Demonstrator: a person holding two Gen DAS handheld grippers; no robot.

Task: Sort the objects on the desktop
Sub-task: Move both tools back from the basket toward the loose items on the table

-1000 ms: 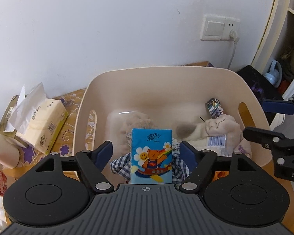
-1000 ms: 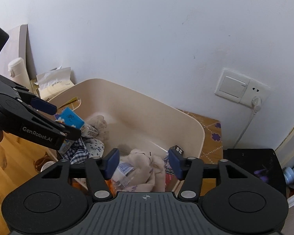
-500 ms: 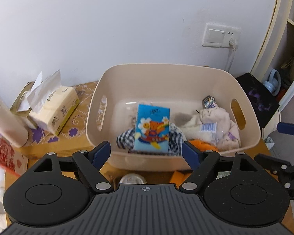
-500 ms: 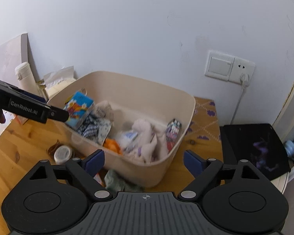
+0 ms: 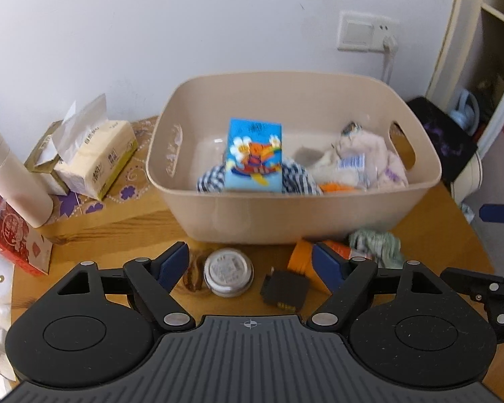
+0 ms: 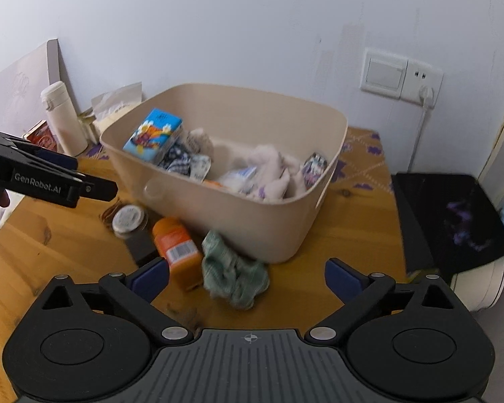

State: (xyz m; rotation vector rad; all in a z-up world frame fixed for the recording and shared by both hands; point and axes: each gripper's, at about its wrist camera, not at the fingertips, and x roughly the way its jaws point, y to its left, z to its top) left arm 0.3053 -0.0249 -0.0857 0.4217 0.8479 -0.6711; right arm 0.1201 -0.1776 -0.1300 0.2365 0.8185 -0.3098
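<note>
Left wrist view: the left tool [image 5: 250, 265] has backed away from the bin [image 5: 319, 216], leaving the blue tissue pack [image 5: 253, 154] inside; its jaws stand wide and empty above the round tin [image 5: 228, 271] on the tabletop [image 5: 117, 235]

Right wrist view: the right tool [image 6: 248, 277], jaws just opened fully with nothing held, hangs over the green cloth [image 6: 233, 277], probably next to sort

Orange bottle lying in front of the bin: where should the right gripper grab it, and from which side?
Grip the orange bottle across its round body, mid-length near the barcode label, coming from above. It lies on its side on the table, cap end toward the beige bin; the green cloth crowds one flank, so turn the right gripper crosswise to it.
</note>
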